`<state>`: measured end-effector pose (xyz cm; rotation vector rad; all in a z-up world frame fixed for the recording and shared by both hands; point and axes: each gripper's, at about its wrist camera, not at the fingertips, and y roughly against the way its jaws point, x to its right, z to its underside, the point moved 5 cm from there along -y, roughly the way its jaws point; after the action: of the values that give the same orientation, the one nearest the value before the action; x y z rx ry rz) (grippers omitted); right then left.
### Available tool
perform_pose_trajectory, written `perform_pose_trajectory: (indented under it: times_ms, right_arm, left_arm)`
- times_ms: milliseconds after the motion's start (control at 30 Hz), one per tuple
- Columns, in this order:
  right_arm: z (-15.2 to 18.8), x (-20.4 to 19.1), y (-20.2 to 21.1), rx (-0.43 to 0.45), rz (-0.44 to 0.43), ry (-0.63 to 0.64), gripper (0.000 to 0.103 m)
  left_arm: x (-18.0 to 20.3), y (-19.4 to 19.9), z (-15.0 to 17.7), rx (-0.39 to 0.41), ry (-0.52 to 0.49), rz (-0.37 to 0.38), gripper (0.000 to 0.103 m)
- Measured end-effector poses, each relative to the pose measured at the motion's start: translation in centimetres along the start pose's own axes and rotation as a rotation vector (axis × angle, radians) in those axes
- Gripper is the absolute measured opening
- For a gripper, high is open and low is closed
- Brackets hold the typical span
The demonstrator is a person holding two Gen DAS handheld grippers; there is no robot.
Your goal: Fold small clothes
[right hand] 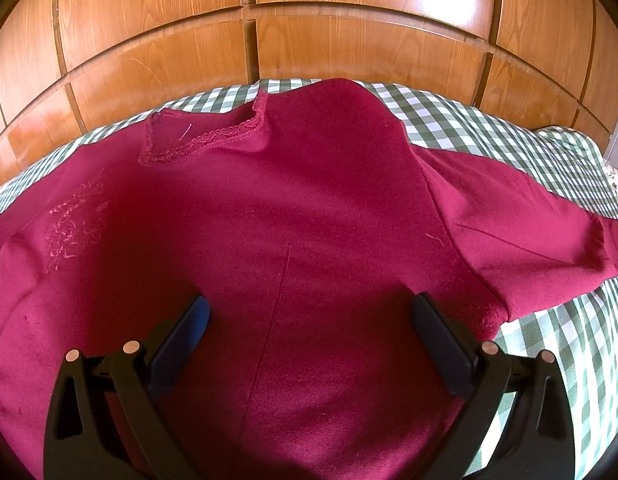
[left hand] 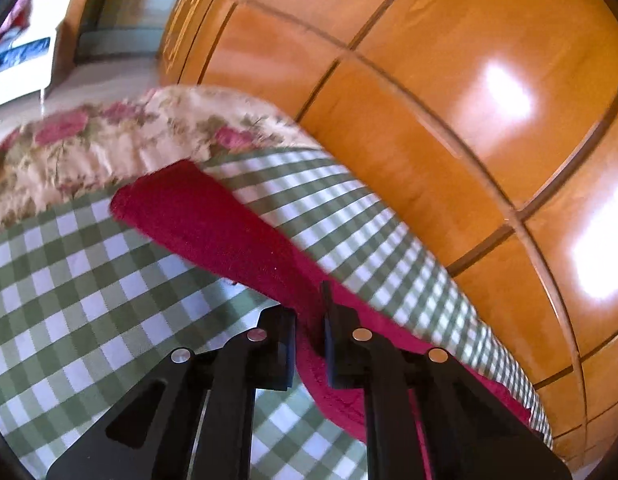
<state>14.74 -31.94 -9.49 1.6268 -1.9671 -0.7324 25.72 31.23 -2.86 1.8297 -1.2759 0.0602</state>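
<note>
The red top [right hand: 269,220] lies mostly spread on the checked cloth [right hand: 529,152], so folding has barely begun. The left gripper [left hand: 311,316] pinches one edge; the right gripper [right hand: 309,320] hovers wide open, empty.

Both the left gripper [left hand: 311,320] and right gripper [right hand: 309,320] are matte black with round silver rivets.

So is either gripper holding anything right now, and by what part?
The left gripper is shut on the red garment, pinching a fold at its edge. The right gripper holds nothing; its jaws stand open above the cloth.
</note>
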Motion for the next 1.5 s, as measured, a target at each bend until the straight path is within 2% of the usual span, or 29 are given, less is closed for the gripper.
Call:
perform_pose_trajectory:
  times_ms: [133, 333, 500, 700, 1033, 1267, 1400, 1500]
  right_arm:
    - [0.0, 0.0, 0.0, 0.0, -0.001, -0.001, 0.101]
    - [0.0, 0.0, 0.0, 0.0, -0.001, -0.001, 0.101]
    - [0.0, 0.0, 0.0, 0.0, -0.001, -0.001, 0.101]
    - [0.0, 0.0, 0.0, 0.0, -0.001, -0.001, 0.101]
    - [0.0, 0.0, 0.0, 0.0, -0.001, -0.001, 0.101]
    - [0.0, 0.0, 0.0, 0.0, -0.002, -0.001, 0.101]
    - [0.0, 0.0, 0.0, 0.0, -0.002, -0.001, 0.101]
    - [0.0, 0.0, 0.0, 0.0, -0.002, -0.001, 0.101]
  left_arm:
    - [2.5, 1.3, 0.2, 0.031, -0.042, 0.043, 0.01]
    - [9.1, 3.9, 1.9, 0.063, -0.205, 0.153, 0.01]
    - [14.2, 4.8, 5.1, 0.026, -0.299, 0.243, 0.01]
    - [18.6, 5.2, 9.4, -0.019, -0.402, 0.307, 0.01]
    - [23.4, 5.4, 16.7, -0.096, -0.572, 0.364, 0.01]
    - [25.6, 4.5, 21.1, -0.167, -0.624, 0.371, 0.01]
    - [27.1, 4.2, 23.9, -0.194, -0.703, 0.375, 0.01]
    - [27.8, 3.4, 25.9, -0.242, -0.736, 0.383, 0.01]
